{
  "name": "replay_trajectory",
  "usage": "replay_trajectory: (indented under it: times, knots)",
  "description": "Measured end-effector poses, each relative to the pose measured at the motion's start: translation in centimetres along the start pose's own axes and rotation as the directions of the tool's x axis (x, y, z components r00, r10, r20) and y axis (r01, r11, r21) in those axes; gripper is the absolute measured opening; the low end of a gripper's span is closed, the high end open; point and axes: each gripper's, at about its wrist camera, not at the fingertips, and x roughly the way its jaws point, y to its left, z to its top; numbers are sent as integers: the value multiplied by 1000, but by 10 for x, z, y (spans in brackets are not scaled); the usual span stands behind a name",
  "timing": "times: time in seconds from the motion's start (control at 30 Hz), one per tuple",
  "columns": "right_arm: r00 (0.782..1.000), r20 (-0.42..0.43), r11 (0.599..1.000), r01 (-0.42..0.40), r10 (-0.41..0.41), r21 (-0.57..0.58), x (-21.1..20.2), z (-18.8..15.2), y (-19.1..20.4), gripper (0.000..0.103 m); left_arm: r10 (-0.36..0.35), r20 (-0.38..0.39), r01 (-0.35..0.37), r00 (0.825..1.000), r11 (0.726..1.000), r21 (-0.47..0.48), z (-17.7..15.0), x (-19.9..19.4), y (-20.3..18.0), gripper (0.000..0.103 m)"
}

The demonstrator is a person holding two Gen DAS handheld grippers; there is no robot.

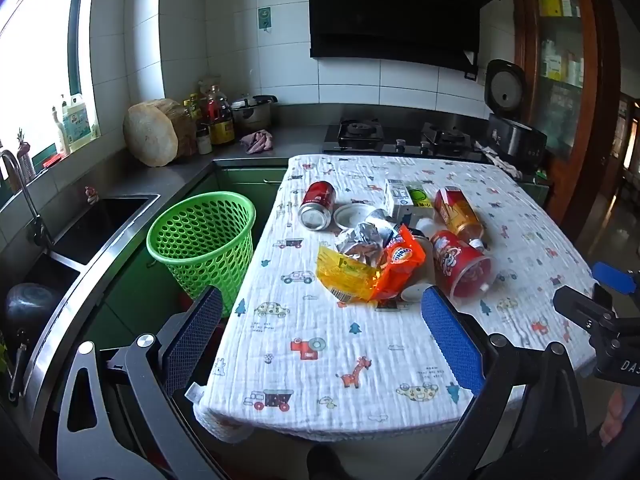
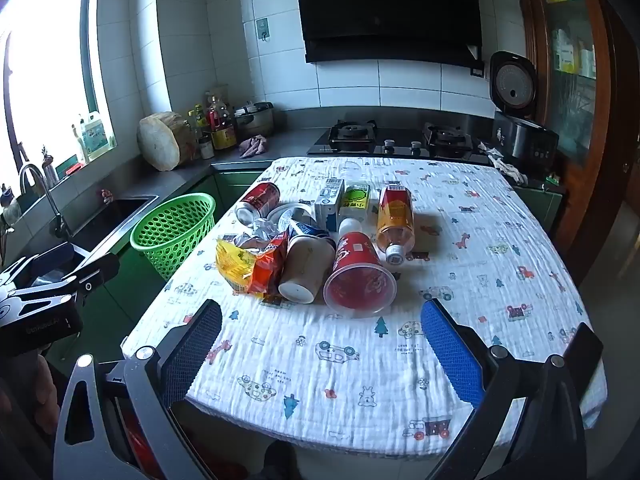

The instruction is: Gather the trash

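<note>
left wrist: left tool (image 1: pixel 322 322) wide open, empty, over cloth-covered tabletop (image 1: pixel 360 360); trash pile with yellow-orange snack wrapper (image 1: pixel 362 270) mid-tabletop, green perforated plastic basket (image 1: pixel 202 240) just beside the tabletop.
right wrist: right tool (image 2: pixel 320 330) wide open, empty; red plastic cup (image 2: pixel 358 278) lies tipped, near the fingers.

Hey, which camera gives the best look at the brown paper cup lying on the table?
The right wrist view: the brown paper cup lies in full sight, base toward the camera. In the left wrist view only slivers of it show behind the orange wrapper and red cup.
</note>
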Motion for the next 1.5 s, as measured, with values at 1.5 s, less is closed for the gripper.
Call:
replay_trajectory:
  times: [1.5]
  knots:
    - [1000, 0, 1000, -9, 9, 4, 1, 1, 2, 97, -22, -35, 21, 999, 999, -26, -1, 5, 5, 98]
